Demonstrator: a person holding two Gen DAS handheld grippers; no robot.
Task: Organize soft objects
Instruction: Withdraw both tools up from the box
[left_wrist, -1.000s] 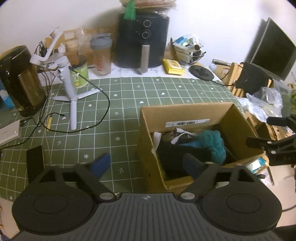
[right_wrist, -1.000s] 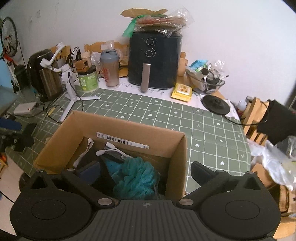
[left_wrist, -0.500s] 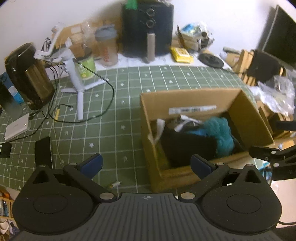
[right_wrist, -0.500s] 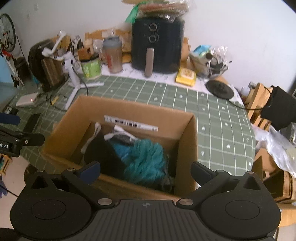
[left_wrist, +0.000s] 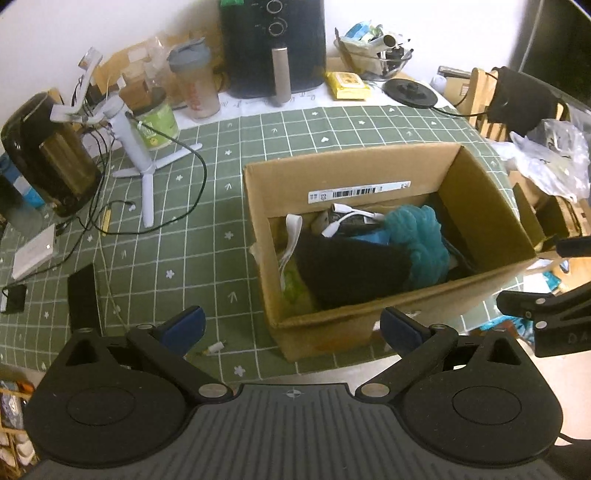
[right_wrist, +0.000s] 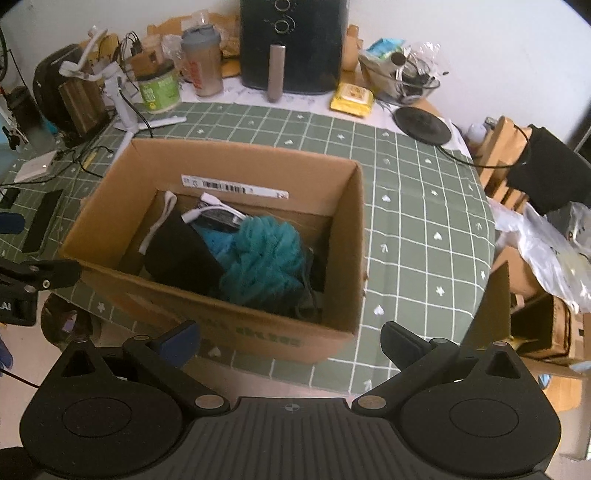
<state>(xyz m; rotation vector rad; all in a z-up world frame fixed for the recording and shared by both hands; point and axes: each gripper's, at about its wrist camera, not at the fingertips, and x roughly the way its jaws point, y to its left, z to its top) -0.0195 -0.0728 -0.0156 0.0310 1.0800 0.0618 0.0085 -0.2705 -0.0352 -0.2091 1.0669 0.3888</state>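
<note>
Soft objects: a teal pouf (right_wrist: 264, 260), a black cloth (right_wrist: 183, 258) and a white strap (left_wrist: 291, 236), all lying in an open cardboard box (left_wrist: 484, 206) at the near edge of the bench (left_wrist: 207, 258), with white cable adapters (left_wrist: 347, 218) resting on top of them at the far side. Left gripper (left_wrist: 291, 326): fingers wide apart, empty, held off the box's near-left corner. Right gripper (right_wrist: 290, 341): fingers wide apart, empty, held off the box's near wall. Bench surface shows no soft item outside the box; a phone (left_wrist: 82, 295), cables and a tripod (left_wrist: 138, 158) lie to the left, an air fryer (right_wrist: 291, 44) at the far edge. Risks, as judged: the box's near wall sits at the bench edge, so a push or a snagged lift could tip it off; the pouf's loops and the strap may catch the adapters and drag them out.
</note>
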